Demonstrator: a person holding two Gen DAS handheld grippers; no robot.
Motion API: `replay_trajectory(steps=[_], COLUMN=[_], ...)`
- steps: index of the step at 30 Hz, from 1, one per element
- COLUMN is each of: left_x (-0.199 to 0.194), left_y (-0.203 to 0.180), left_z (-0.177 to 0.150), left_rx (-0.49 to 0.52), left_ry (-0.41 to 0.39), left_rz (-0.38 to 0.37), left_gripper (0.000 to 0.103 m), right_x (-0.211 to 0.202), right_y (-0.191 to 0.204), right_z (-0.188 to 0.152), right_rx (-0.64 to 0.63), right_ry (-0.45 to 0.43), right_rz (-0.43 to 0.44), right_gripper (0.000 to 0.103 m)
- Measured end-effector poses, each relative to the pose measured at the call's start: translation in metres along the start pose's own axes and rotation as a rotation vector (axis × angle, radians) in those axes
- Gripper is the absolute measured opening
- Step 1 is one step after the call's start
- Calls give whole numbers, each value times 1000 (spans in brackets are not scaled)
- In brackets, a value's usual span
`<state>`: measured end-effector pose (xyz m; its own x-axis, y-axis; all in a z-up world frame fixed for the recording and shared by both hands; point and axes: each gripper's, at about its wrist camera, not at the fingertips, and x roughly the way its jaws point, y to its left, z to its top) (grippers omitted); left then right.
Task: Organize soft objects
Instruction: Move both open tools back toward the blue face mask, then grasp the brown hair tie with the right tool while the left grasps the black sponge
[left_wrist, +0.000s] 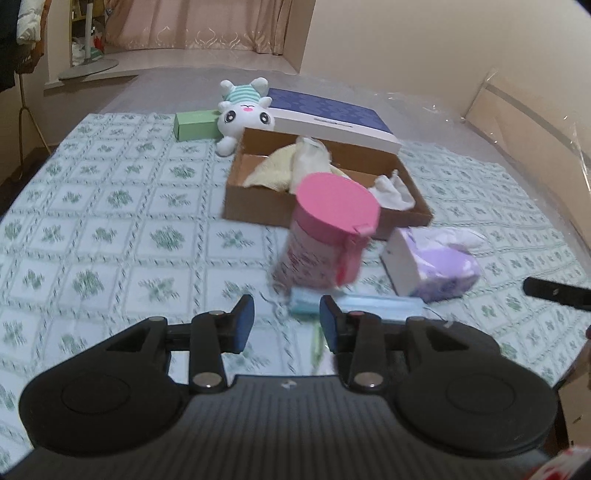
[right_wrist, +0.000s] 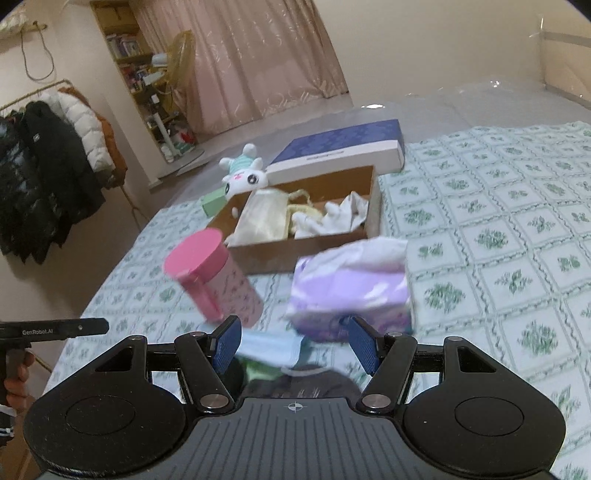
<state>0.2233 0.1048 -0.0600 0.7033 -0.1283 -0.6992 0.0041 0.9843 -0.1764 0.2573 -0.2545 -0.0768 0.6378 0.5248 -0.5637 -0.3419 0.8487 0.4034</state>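
A shallow brown cardboard box (left_wrist: 325, 192) is being seen lying open on the green-and-white patterned bedspread (left_wrist: 110, 229). Inside it, a pale yellow towel (left_wrist: 273, 168) and a cream cloth pouch (left_wrist: 310, 155) are being held toward its 9 o'clock side, and crumpled white cloth (left_wrist: 393, 190) toward its 3 o'clock corner. A flat navy-and-white patterned box (left_wrist: 332, 114) is being propped just beyond it, at 12 o'clock. A white plush rabbit with a striped teal cap (left_wrist: 242, 110) is being seen lying beside the cardboard box at 11 o'clock, with a small green carton (left_wrist: 195, 125) just beside it.

A pink cylindrical lidded canister (left_wrist: 325, 236) is being shown standing upright in front of the cardboard box at 6 o'clock, blurred. A soft purple-and-white tissue pack (right_wrist: 351, 288) is being seen at the canister's 3 o'clock, loose tissue spilling from its top. A light blue face mask (right_wrist: 269, 349) is being seen lying flat just in front of both.

The left gripper (left_wrist: 287, 325) is being held partly open, nothing being clasped. The right gripper (right_wrist: 291, 343) is being held wider apart, released, above the mask, its right pad (right_wrist: 364, 343) being seen against the tissue pack's near edge; whether it touches cannot be told.
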Motion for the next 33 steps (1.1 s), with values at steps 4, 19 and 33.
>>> replay_trajectory(steps=[4,19,33], left_x=[-11,-26,-8], left_y=[-14,-53,-63], left_z=[-16,-55,-70], left_rx=[-4,38,72], left_ry=[-1,13,20], left_rz=[-18,-8,-30], left_gripper=[35,37,37], right_x=[-7,-16,9], right_y=[14,36,53], right_z=[-17,-52,-72], right_rx=[-27,-74,-205], right_ry=[13,55,80], right_rz=[6,-9,-58], right_gripper=[64,64,64])
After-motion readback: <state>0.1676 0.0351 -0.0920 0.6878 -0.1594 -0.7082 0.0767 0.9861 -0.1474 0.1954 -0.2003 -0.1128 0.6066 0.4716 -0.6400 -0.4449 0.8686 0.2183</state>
